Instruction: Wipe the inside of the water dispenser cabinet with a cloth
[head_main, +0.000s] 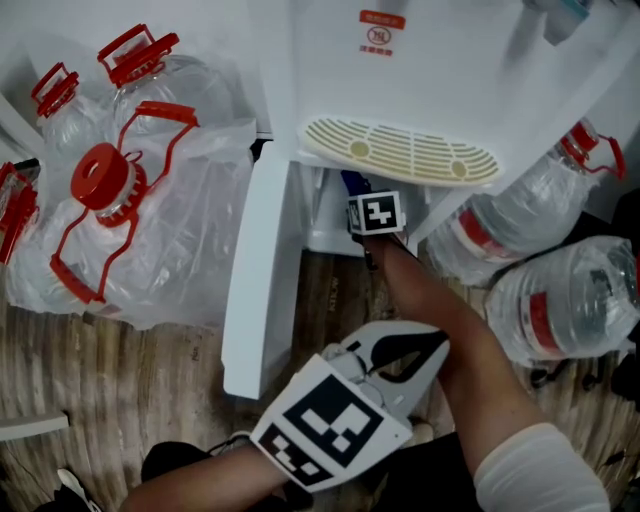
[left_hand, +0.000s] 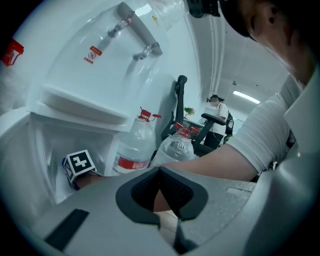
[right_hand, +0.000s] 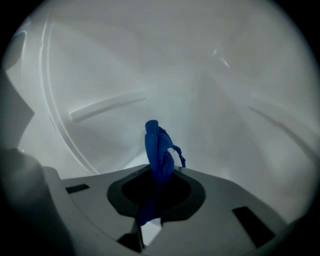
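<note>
Reading labels first: the white water dispenser (head_main: 440, 60) has a red warning sticker (head_main: 382, 32) on its front, print too small to read. The clear plastic bottles (head_main: 570, 300) on the right carry red label bands, also unreadable. The blue cloth (right_hand: 159, 150) is clamped in the right tongs (right_hand: 160, 174), bunched and soft. It sticks out past the tips toward the smooth white inside wall of the cabinet (right_hand: 210, 85); can't tell if it touches. In the head view the right tongs reach into the cabinet under the cream slotted drip tray (head_main: 400, 150), beside the open white door (head_main: 255, 290). The left tongs (left_hand: 160, 170) are closed on nothing, held outside above the wood-grain floor (head_main: 100, 370). Red-capped jugs (head_main: 110, 180) lie left in a clear bag.
</note>
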